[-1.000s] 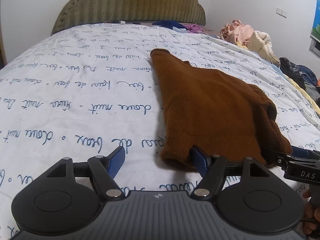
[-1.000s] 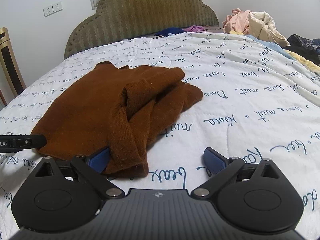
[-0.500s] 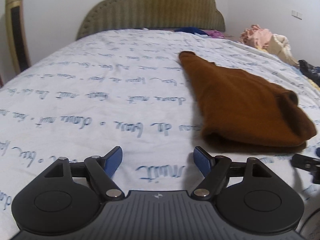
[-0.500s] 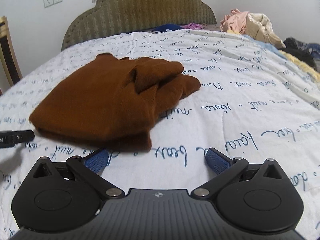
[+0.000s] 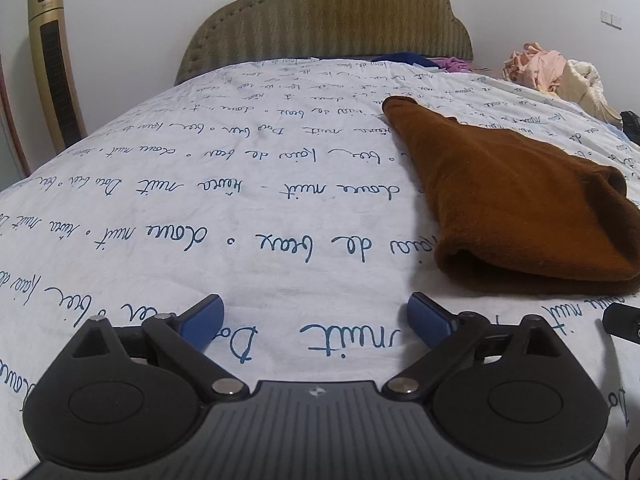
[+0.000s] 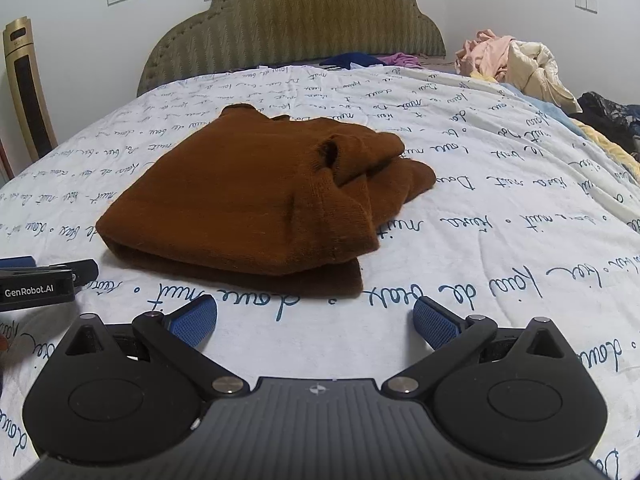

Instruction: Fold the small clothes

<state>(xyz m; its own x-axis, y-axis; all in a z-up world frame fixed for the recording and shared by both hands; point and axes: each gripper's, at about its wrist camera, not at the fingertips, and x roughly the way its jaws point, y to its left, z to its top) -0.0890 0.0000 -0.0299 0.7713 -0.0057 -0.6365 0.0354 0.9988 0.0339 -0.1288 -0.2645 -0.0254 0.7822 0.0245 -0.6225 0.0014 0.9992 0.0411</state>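
A brown knitted garment [image 6: 248, 200] lies folded on the white bedsheet with blue script [image 6: 500, 208]. In the left wrist view the same brown garment [image 5: 520, 200] sits to the right of the fingers. My left gripper [image 5: 316, 320] hovers over bare sheet, its jaws opening wide, with nothing between them. My right gripper [image 6: 314, 320] stands open just in front of the garment's near fold, apart from it and empty. The left gripper's tip [image 6: 60, 276] shows at the left edge of the right wrist view.
An olive padded headboard [image 6: 292, 28] closes the far end of the bed. A heap of loose clothes [image 6: 516, 64] lies at the far right, with dark and purple items [image 6: 360, 58] near the headboard. A gold tower fan [image 5: 54, 68] stands left of the bed.
Both grippers let go of the garment's near edge and drew back from it. The left view swung left, so the garment now sits further right. The left jaws stand wider.
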